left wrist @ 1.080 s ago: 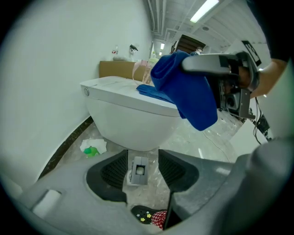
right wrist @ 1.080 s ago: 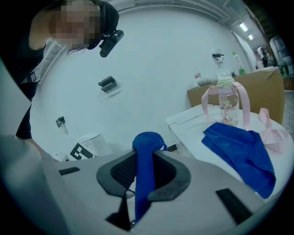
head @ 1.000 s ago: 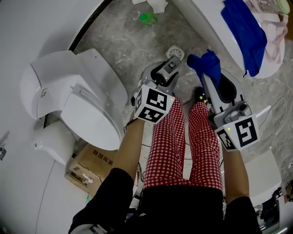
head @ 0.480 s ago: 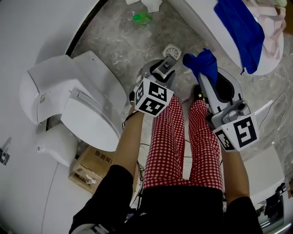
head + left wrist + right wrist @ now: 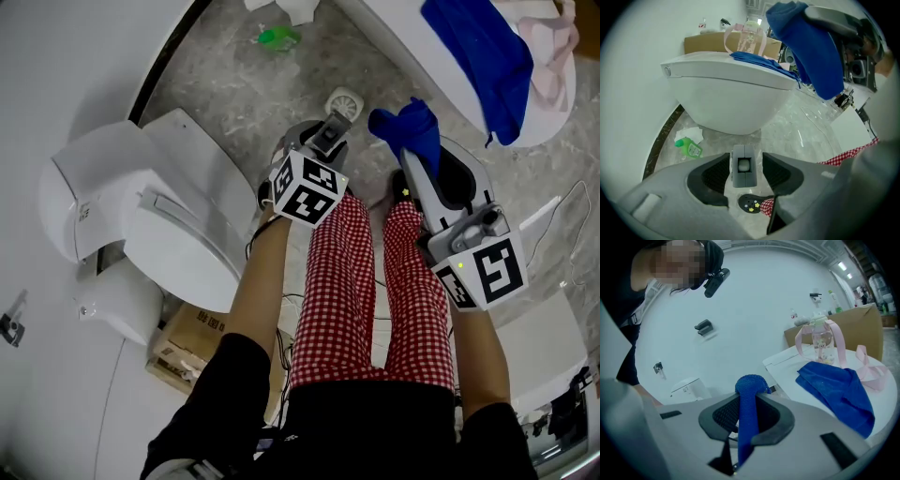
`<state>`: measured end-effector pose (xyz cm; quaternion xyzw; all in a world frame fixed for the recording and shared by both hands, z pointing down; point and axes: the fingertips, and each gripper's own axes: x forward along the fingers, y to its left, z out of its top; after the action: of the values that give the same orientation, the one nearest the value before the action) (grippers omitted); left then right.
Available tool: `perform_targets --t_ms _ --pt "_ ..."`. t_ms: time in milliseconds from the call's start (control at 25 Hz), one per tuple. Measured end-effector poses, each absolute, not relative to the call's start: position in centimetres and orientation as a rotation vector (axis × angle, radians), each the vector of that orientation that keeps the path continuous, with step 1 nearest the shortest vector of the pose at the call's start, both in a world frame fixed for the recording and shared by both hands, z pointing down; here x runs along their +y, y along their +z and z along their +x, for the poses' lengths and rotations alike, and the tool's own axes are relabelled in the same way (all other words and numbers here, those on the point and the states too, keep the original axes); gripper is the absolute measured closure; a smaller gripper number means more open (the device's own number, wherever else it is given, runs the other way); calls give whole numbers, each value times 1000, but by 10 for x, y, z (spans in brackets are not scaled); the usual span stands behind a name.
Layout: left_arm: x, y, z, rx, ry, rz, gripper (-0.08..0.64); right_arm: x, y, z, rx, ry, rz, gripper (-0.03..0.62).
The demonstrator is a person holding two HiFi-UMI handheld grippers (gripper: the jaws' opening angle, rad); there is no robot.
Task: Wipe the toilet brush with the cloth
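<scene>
The toilet brush's grey handle top (image 5: 743, 176) stands upright between the two dark pads of my left gripper (image 5: 746, 161). The jaws have just been opening; they stand open, with a gap on each side of the handle. In the head view my left gripper (image 5: 330, 139) points steeply down over the round brush holder (image 5: 291, 142), which hides most of the brush. My right gripper (image 5: 747, 411) is shut on a dark blue cloth (image 5: 751, 386) that bunches above the jaws. Seen from the head, the right gripper (image 5: 419, 167) holds the cloth (image 5: 410, 127) just right of the left one.
A white toilet (image 5: 178, 220) with its lid down stands at the left. A white tub (image 5: 412, 56) at the upper right carries a second blue cloth (image 5: 478, 47). On the floor lie a green bottle (image 5: 278, 37), a drain (image 5: 345, 100) and a cardboard box (image 5: 183, 347).
My left gripper has sunk lower over the brush holder and tilted more steeply down. The right gripper with the cloth has kept its place.
</scene>
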<state>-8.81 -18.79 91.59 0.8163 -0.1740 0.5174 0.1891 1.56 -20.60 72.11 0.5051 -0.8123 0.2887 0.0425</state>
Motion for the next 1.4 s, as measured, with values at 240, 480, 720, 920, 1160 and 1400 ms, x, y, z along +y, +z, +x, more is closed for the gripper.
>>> perform_targets --t_ms 240,480,720,920,1160,1400 --pt "-184 931 -85 -439 1534 2269 354 -203 723 21 -2475 891 1559 528" --pt "-182 942 -81 -402 1571 2252 354 -199 726 23 -2470 900 1546 528" --pt "-188 952 -81 -432 1611 2217 354 -201 722 34 -2472 906 1588 528" --pt "-186 966 -86 -425 1649 2135 356 -205 725 45 -2444 900 1613 528" --pt "-185 978 -87 -400 1715 2107 357 -207 732 52 -2411 926 1638 528" --pt "-186 981 -80 -338 1711 2083 357 -214 732 56 -2404 922 1658 528"
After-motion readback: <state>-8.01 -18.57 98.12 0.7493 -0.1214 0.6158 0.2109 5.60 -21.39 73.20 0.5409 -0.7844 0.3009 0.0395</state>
